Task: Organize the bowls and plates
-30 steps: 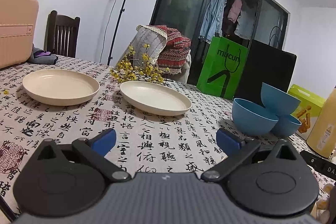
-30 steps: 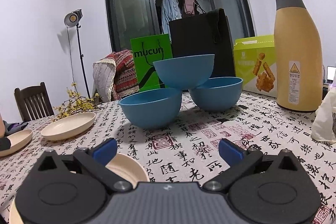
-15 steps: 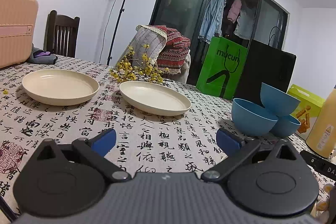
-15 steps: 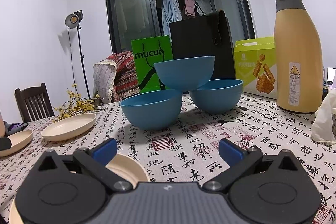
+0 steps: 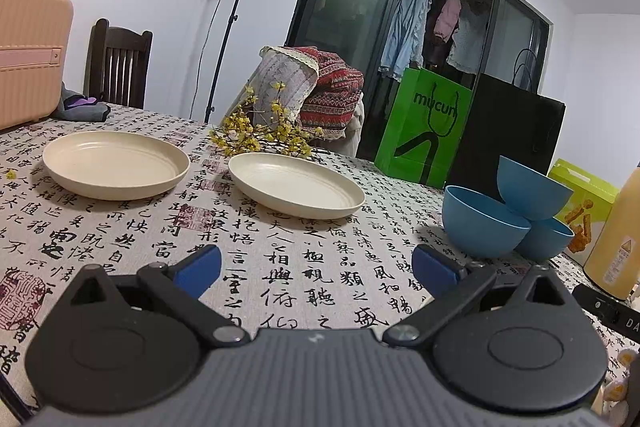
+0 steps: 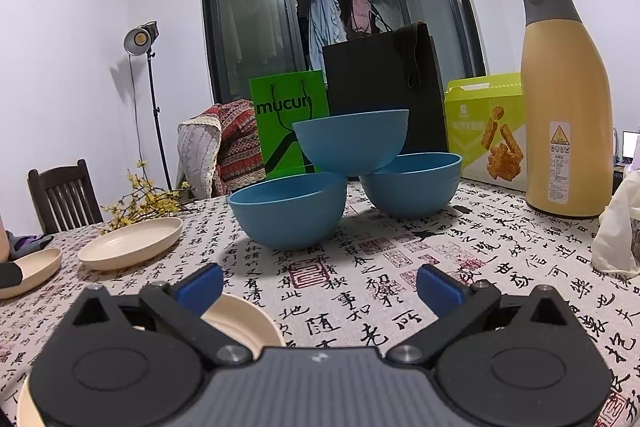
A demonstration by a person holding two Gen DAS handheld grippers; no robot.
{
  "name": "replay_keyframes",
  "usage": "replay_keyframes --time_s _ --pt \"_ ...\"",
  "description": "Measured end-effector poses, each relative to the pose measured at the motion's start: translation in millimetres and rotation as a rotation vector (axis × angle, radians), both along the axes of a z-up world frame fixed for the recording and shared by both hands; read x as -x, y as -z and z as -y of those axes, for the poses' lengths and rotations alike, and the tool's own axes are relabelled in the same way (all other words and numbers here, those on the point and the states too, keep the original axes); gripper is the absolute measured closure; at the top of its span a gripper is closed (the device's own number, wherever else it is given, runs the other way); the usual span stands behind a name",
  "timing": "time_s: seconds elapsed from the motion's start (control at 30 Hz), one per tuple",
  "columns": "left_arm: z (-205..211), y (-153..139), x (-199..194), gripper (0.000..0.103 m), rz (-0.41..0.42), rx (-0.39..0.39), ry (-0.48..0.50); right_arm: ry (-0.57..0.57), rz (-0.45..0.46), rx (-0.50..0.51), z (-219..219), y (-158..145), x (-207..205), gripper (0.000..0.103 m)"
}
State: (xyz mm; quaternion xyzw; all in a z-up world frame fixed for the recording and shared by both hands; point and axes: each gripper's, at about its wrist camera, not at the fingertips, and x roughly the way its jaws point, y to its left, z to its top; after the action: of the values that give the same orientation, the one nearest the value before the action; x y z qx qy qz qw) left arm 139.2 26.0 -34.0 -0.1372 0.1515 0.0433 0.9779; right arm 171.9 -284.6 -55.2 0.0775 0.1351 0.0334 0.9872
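While your left gripper [image 5: 316, 269] and right gripper [image 6: 319, 283] hover low over the table [image 6: 500, 251], both jaws gape wide and carry nothing. A cream plate [image 6: 244, 319] lies under your right one at 7 o'clock. Farther off, three blue bowls [image 6: 344, 175] cluster at 12; beyond them a green bag [image 6: 288, 123] reads "mucun".
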Motion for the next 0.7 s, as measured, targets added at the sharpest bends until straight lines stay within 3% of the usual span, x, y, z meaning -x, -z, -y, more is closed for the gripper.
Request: replay_keyframes --time_s 0.17,0.37,0.7 --pt "-2.3 -4.7 2.4 0.000 -0.029 0.000 0.023 -0.008 0.017 0.001 0.6 -0.7 1.8 0.000" --pt "-21.2 -15.2 13.7 0.000 -0.022 -0.007 0.001 -0.010 -0.046 0.011 -2.0 -5.5 -4.4 0.000" --pt "-71.7 -34.8 22.5 0.000 -0.021 0.020 -0.065 -0.055 0.001 0.031 -18.0 -36.9 2.8 0.000"
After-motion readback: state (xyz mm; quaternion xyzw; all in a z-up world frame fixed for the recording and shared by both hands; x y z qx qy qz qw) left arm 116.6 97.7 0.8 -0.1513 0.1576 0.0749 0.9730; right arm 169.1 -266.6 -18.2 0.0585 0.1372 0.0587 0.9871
